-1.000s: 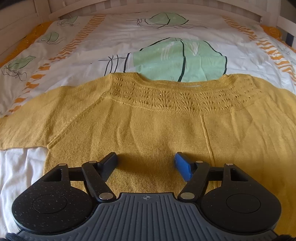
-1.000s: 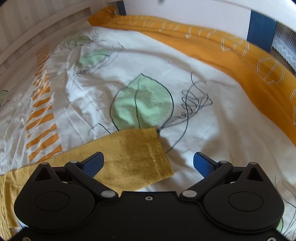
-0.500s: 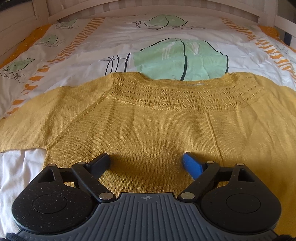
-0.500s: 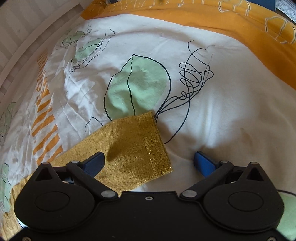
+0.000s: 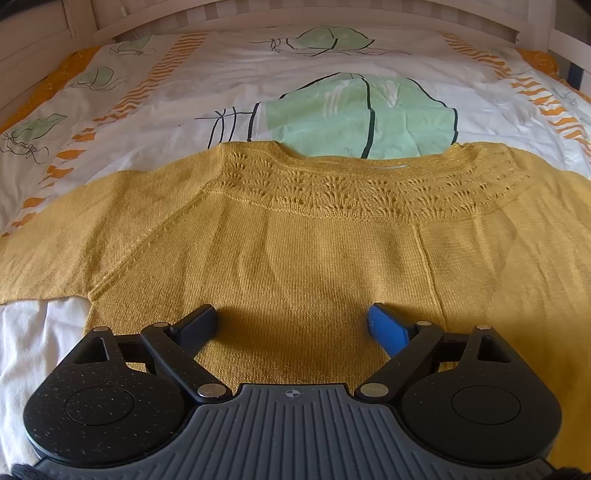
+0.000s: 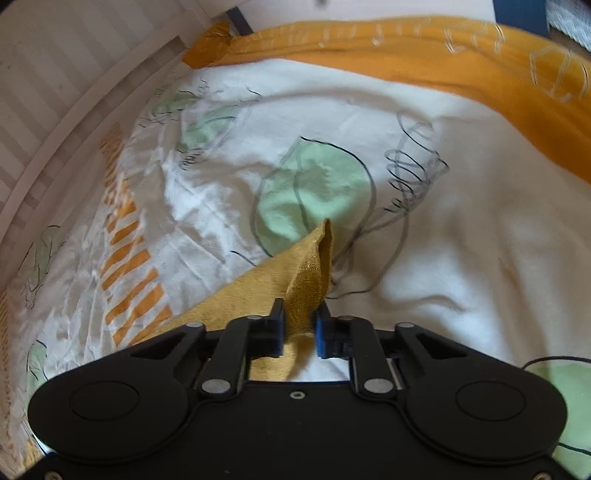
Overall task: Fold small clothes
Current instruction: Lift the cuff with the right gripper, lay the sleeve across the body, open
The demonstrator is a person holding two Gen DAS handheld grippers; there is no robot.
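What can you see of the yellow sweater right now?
The sweater is mustard-yellow knit with a lacy openwork yoke around a wide neckline. Its body lies flat on the printed bedcover, neckline away from the camera, one sleeve spread out to the side. The open left hand-held gripper sits over the lower body. The right hand-held gripper is shut on the other sleeve's cuff, which stands up, pinched.

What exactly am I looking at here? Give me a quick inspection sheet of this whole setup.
Surface: bed with a white duvet cover printed with green leaves and orange stripes.
Job's things: mustard knit sweater lying flat; its sleeve cuff lifted.
Clutter: nothing seen.
Grippers: left gripper open above the sweater's body; right gripper shut on the sleeve cuff.
Cables: nothing seen.
Surroundings: white slatted bed frame; orange blanket along the far edge.
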